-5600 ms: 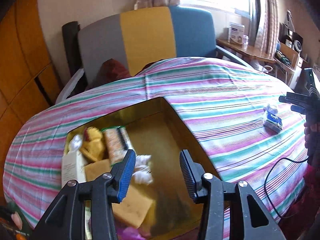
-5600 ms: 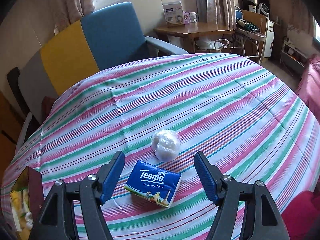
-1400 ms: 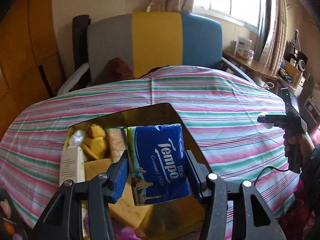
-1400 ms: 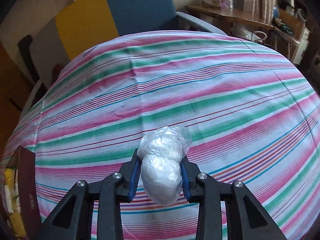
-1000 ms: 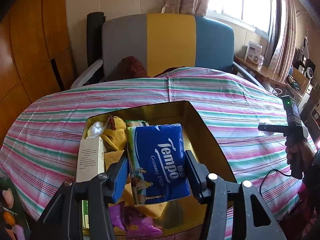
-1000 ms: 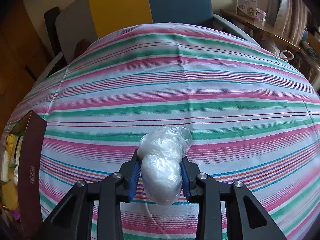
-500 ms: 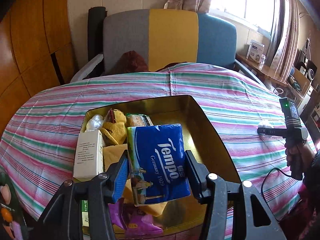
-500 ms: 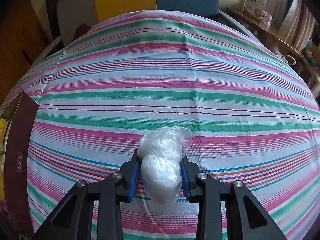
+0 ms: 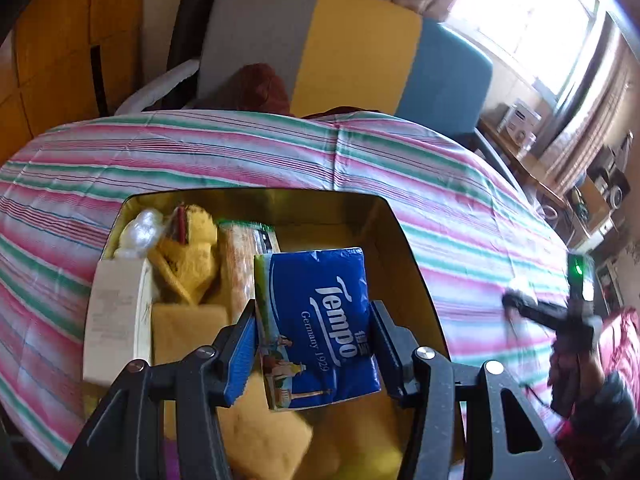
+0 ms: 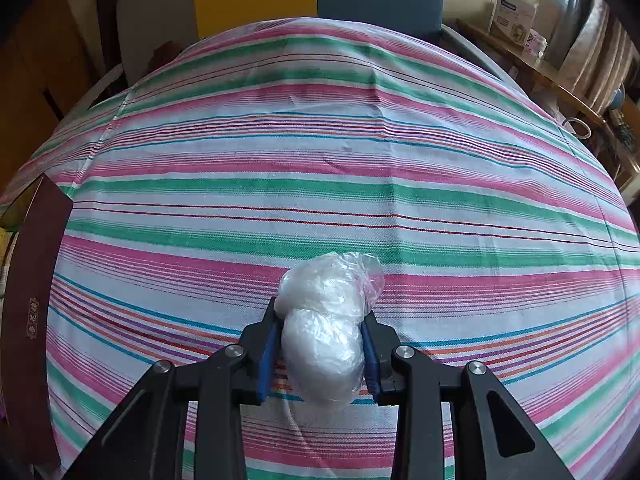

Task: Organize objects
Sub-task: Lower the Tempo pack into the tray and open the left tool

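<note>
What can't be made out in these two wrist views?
- Left wrist: the box floor, hidden under the Tempo pack and the left gripper.
- Left wrist: the right gripper, motion-blurred.
- Right wrist: contents of the plastic-wrapped bundle; wrap is cloudy.

My left side of the box (image 9: pixel 416 280) is crammed with a white carton (image 9: pixel 116 320) and yellow packets (image 9: pixel 192 260); its right half lies free. The striped worktop (image 10: pixel 360 160) ahead of my right tongs (image 10: pixel 320 354) is bare.
</note>
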